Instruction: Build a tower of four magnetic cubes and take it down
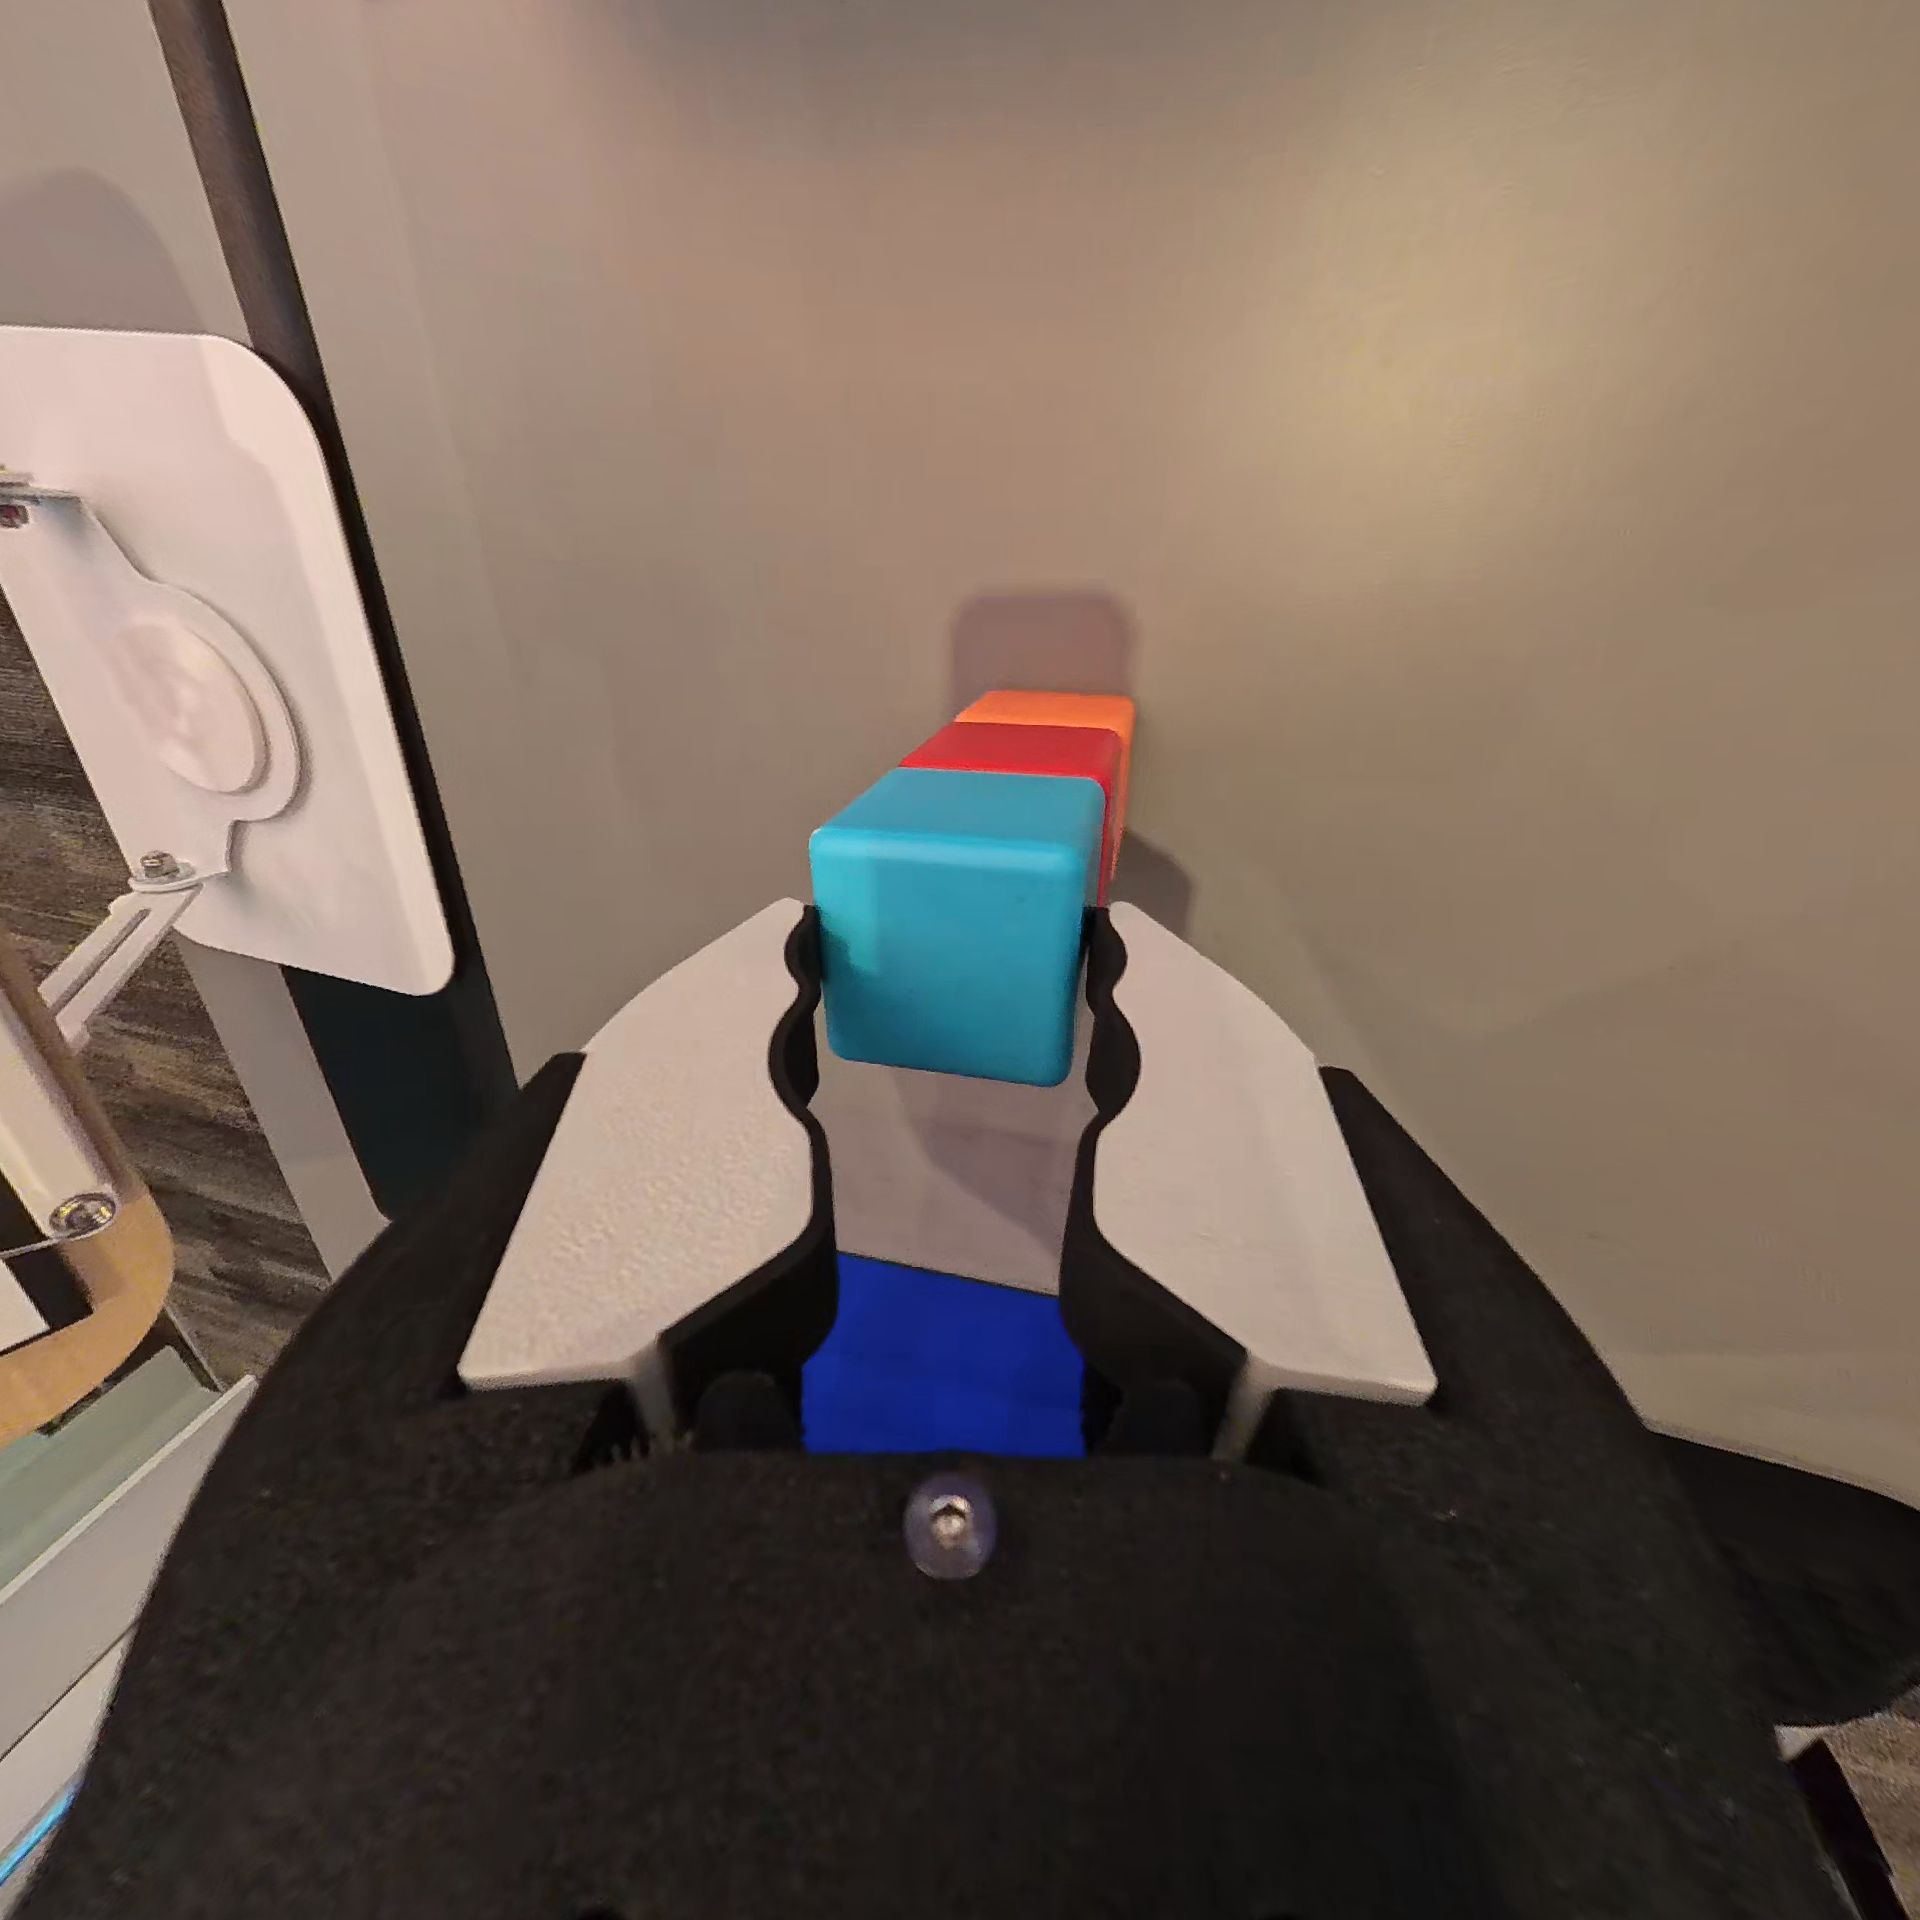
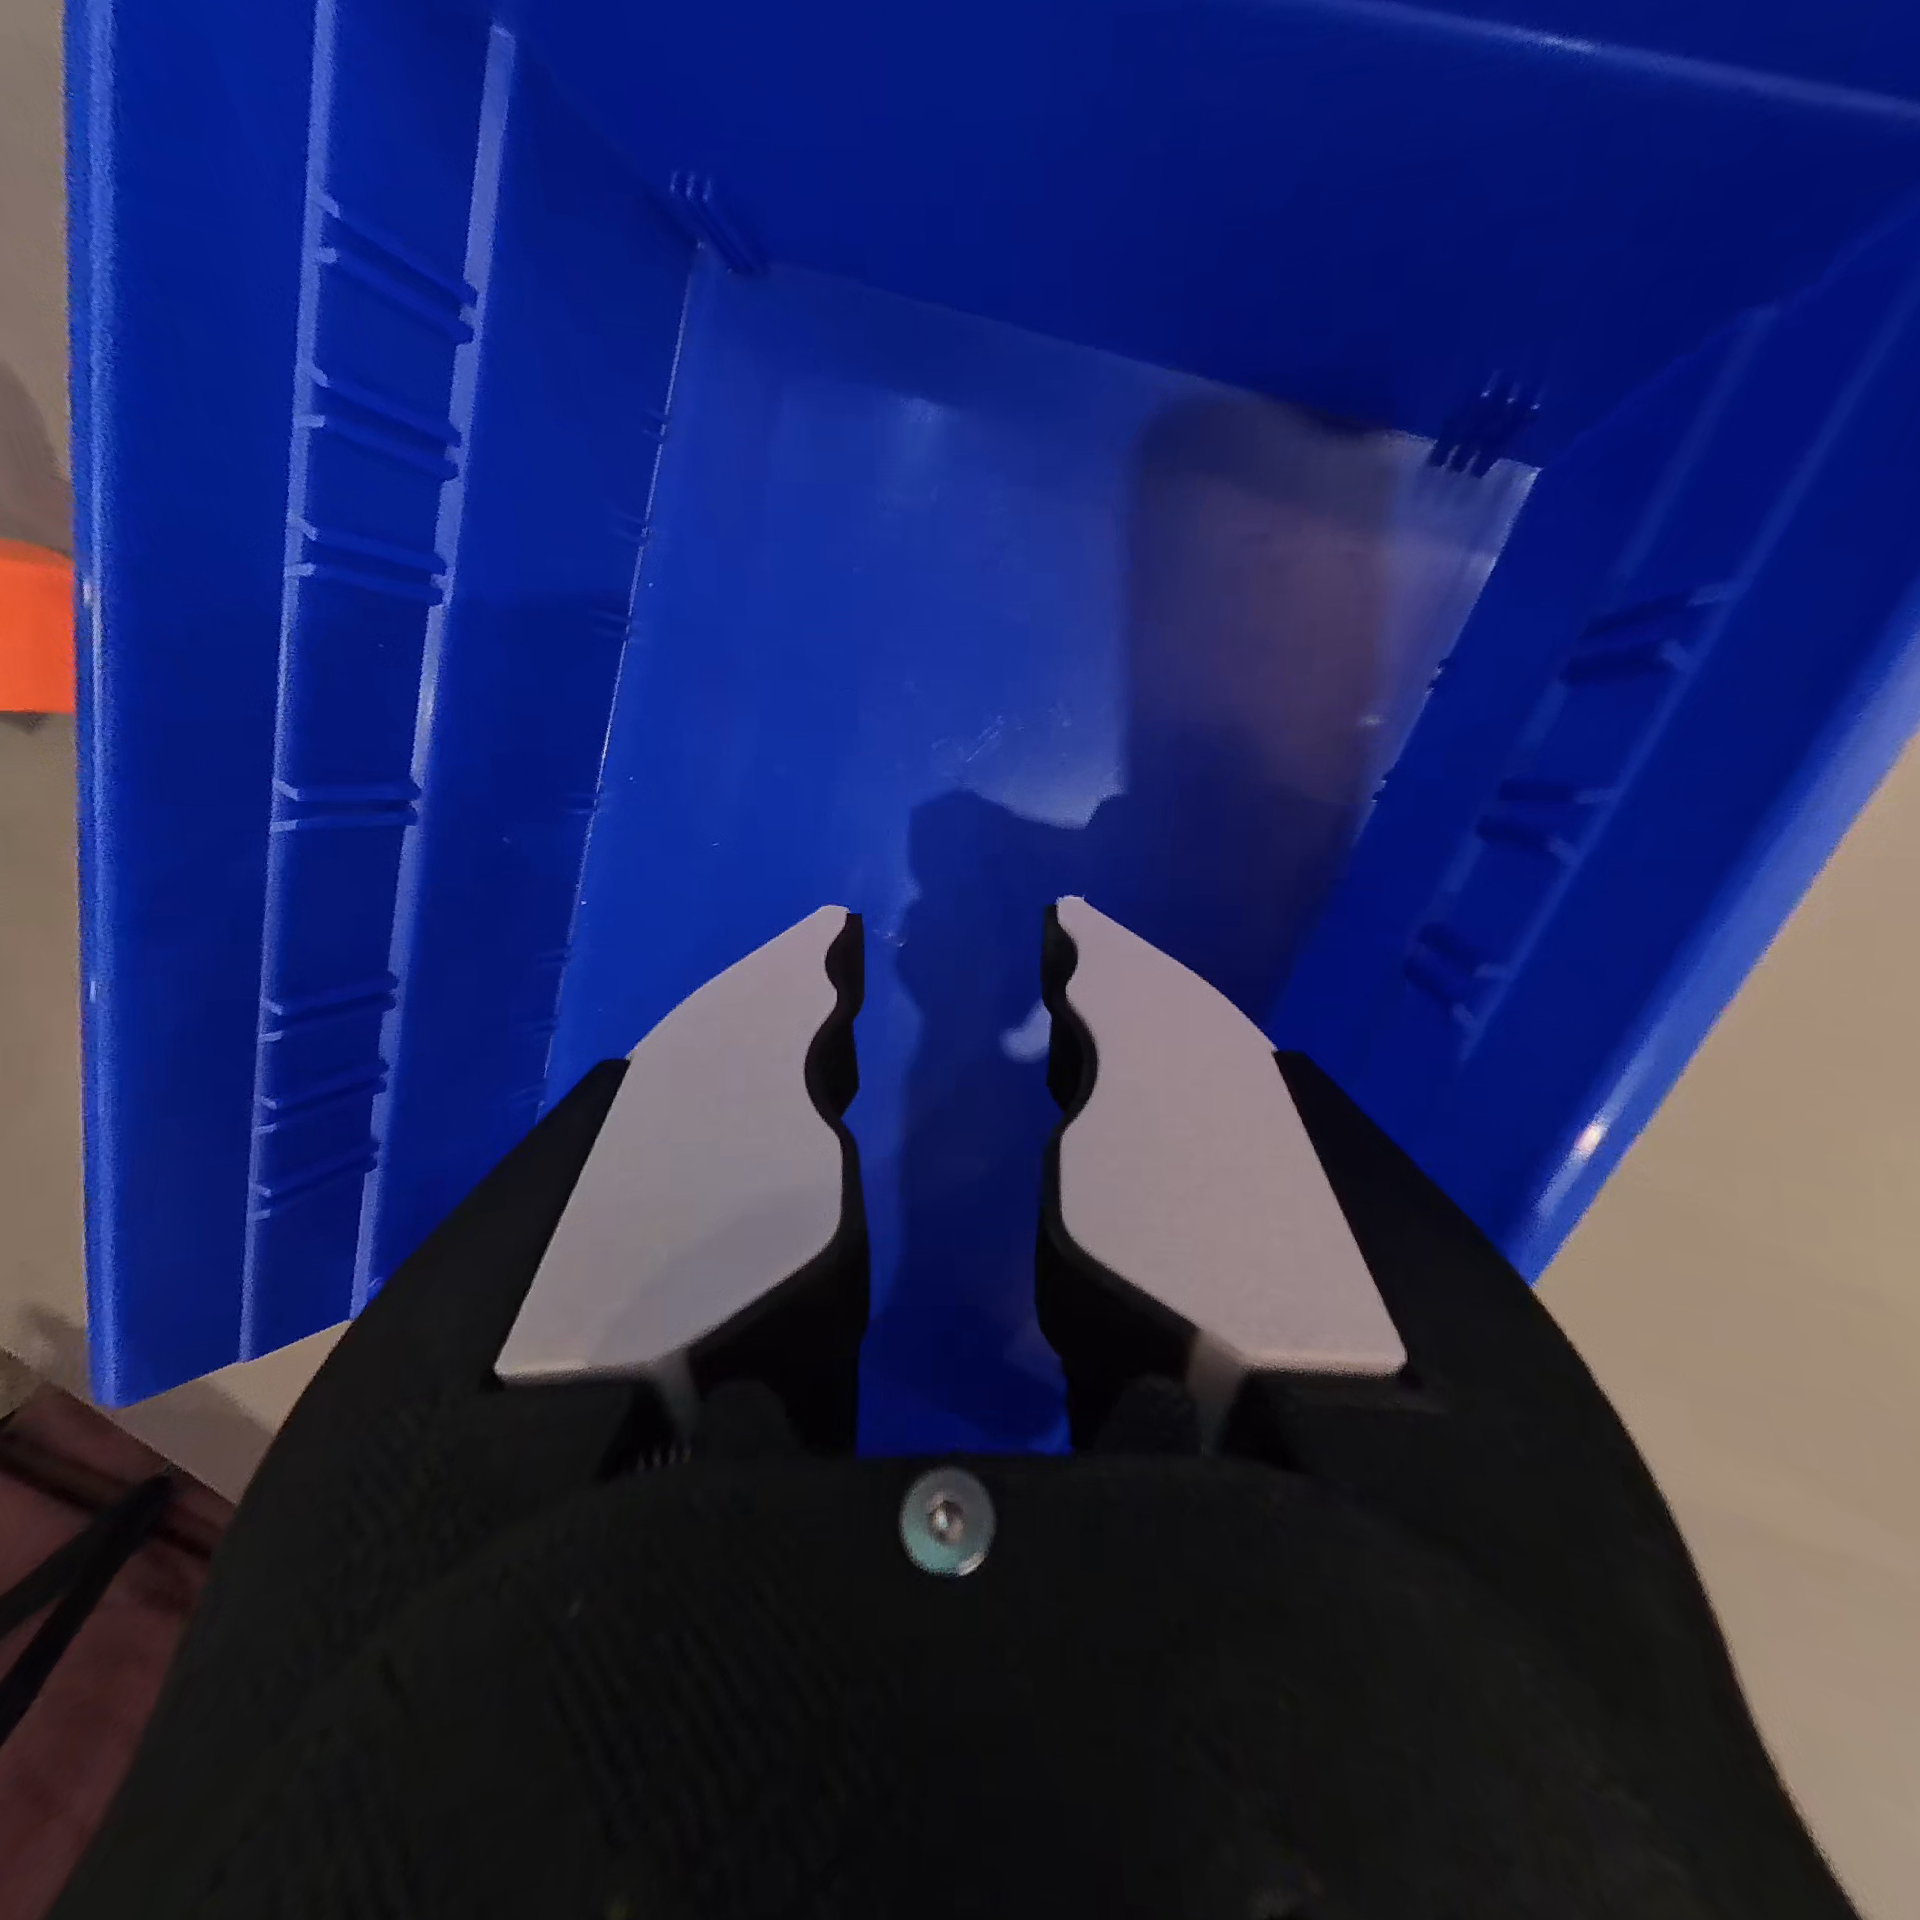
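Each black tool [image 1: 951, 935] [image 2: 954, 925] carries 2 white-faced fingers, 1 silver screw.

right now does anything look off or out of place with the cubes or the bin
Nothing looks damaged or spilled. The left gripper is shut on the teal cube, which sits squarely on the red cube and orange cube. The blue bin below the open right gripper is empty.

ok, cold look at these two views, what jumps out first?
In the left wrist view, a stack of cubes: teal cube gripped by the left gripper, red cube and orange cube beneath. In the right wrist view, the blue bin fills the frame, right gripper open above its bare floor.
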Demonstrator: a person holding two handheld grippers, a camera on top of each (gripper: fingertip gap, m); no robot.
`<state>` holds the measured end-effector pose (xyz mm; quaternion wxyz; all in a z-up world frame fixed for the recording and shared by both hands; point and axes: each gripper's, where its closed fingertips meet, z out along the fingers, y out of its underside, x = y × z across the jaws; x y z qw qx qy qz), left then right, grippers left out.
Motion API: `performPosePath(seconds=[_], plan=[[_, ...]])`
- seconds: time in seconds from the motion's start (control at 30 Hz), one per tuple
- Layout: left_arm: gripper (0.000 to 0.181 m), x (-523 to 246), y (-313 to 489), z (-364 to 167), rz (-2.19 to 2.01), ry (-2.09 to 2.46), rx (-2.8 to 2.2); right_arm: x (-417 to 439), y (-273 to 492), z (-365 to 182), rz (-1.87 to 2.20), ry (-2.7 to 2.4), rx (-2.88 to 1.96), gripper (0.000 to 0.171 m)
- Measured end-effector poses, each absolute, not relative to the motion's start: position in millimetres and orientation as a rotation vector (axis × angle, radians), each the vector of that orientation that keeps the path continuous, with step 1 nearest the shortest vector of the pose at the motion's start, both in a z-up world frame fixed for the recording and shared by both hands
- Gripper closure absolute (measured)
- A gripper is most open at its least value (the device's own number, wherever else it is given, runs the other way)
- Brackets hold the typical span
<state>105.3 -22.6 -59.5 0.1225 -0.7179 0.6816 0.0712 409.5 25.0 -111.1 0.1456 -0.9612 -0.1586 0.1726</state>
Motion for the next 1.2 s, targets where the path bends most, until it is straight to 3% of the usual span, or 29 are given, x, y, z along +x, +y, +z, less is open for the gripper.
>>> performPosePath(seconds=[0.13, 0.27, 0.43, 0.67, 0.83, 0.9, 1.03, 1.2], plan=[[0.131, 106.3, -19.7, -51.5, 0.142, 1.937, -2.096, 410.2, 25.4, -110.6, 0.496, -0.453, -2.764, 0.136], [0.129, 99.4, -10.7, -7.0, -0.025, 1.739, -2.037, 410.8, 25.9, -108.1, 0.486, -0.455, -2.753, 0.136], [0.136, 7.7, 35.3, 31.7, -0.077, 1.303, -2.145, 411.2, 28.4, -101.9, 0.469, -0.459, -2.724, 0.135], [0.133, -132.7, 77.6, -24.1, -0.101, 0.804, -2.445, 410.5, 28.3, -100.4, 0.439, -0.468, -2.725, 0.136], [0.131, -161.4, 67.6, -74.5, 0.080, 1.184, -2.438, 409.4, 28.4, -101.4, 0.432, -0.476, -2.728, 0.136], [0.140, -164.7, 73.0, -82.3, 0.167, 1.307, -2.357, 409.4, 28.1, -102.4, 0.420, -0.474, -2.733, 0.136], [0.128, -157.2, 74.3, -99.9, 0.088, 1.415, -2.387, 409.4, 25.7, -105.4, 0.397, -0.489, -2.749, 0.136], [0.129, -165.1, 74.9, -127.5, 0.127, 1.529, -2.432, 411.7, 26.2, -107.7, 0.365, -0.484, -2.767, 0.136]])
